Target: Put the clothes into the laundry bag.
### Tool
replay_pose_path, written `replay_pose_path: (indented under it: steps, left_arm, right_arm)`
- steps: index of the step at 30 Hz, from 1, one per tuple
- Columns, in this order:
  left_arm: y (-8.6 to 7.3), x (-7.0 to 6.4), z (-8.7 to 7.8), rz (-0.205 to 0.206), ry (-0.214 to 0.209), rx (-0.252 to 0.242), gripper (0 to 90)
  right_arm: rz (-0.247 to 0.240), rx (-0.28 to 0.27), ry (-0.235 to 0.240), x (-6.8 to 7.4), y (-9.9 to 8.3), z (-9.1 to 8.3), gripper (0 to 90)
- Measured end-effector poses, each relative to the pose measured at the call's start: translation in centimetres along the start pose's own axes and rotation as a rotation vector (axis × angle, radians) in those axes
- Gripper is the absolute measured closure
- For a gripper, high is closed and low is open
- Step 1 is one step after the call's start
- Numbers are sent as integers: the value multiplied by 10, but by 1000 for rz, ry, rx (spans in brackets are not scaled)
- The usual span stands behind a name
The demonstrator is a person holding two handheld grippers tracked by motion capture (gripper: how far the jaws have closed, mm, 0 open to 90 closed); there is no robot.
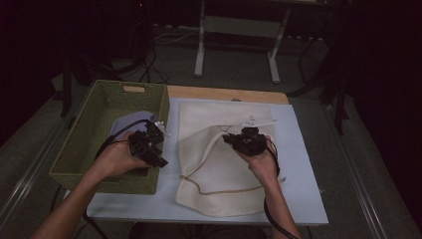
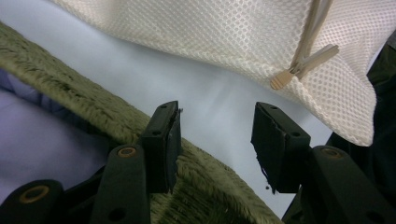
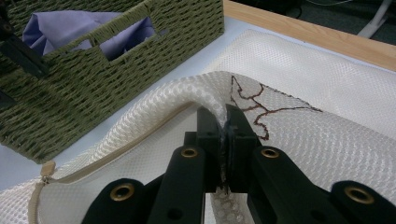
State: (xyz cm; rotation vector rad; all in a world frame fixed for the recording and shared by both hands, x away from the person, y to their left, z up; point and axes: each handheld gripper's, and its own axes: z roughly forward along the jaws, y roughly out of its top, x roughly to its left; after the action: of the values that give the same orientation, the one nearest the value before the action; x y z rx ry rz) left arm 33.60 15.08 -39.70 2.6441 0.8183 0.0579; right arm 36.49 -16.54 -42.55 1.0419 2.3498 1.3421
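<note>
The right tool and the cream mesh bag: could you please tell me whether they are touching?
Touching. In the right gripper view, the right tool has its jaws shut on a raised fold of the mesh bag, with the fabric pinched between them.

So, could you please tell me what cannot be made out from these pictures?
- The cloth in the basket: what kind it is; high view, the left tool covers part; right gripper view, the wall hides most.
- The bag: whether anything is inside; its mesh hides that.
- The zip: its far end; right gripper view, the right tool, shut on a fold, covers it.
- The floor past the table: high view, too dark.
</note>
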Motion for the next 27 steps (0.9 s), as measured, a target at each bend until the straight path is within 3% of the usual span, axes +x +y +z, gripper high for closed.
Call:
replay_pose_path:
  steps: [9,21,27]
  left_arm:
    - [-7,12,-17,-23,25,6,514]
    - [-18,48,-26,-127,108,33,477]
    - [-20,63,-27,-173,129,40,460]
  right_arm:
    - [-1,4,3,0,-1,0,867]
    - [-1,7,9,1,-2,2,865]
    - [-1,10,10,1,-3,3,864]
